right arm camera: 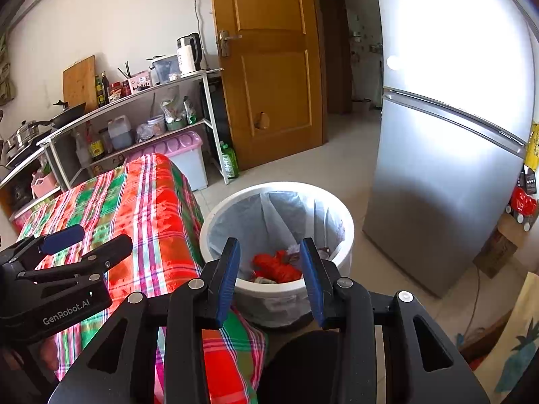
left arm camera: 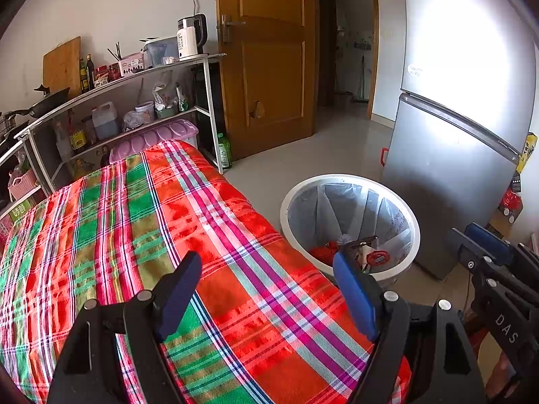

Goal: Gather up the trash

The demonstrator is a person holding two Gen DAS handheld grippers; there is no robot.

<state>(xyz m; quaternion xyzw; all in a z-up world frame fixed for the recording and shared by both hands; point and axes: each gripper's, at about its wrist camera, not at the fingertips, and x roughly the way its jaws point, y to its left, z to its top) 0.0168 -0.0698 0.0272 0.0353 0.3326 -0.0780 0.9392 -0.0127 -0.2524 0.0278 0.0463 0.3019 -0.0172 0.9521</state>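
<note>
A white round trash bin (left arm camera: 350, 181) with a clear liner stands on the floor beside the table; it also shows in the right wrist view (right arm camera: 279, 188). Red crumpled trash (right arm camera: 278, 266) and other scraps lie in its bottom; the red trash also shows in the left wrist view (left arm camera: 325, 251). My left gripper (left arm camera: 269, 289) is open and empty above the plaid-covered table (left arm camera: 141, 235). My right gripper (right arm camera: 269, 269) is open and empty, held just above and in front of the bin. The left gripper also appears at the left of the right wrist view (right arm camera: 87, 239).
A silver fridge (right arm camera: 448, 134) stands right of the bin. A metal shelf (left arm camera: 134, 101) with bottles, kettle and pans lines the back wall. A brown door (right arm camera: 269, 67) and an open doorway are behind. A pink-lidded box (right arm camera: 182, 144) sits by the table end.
</note>
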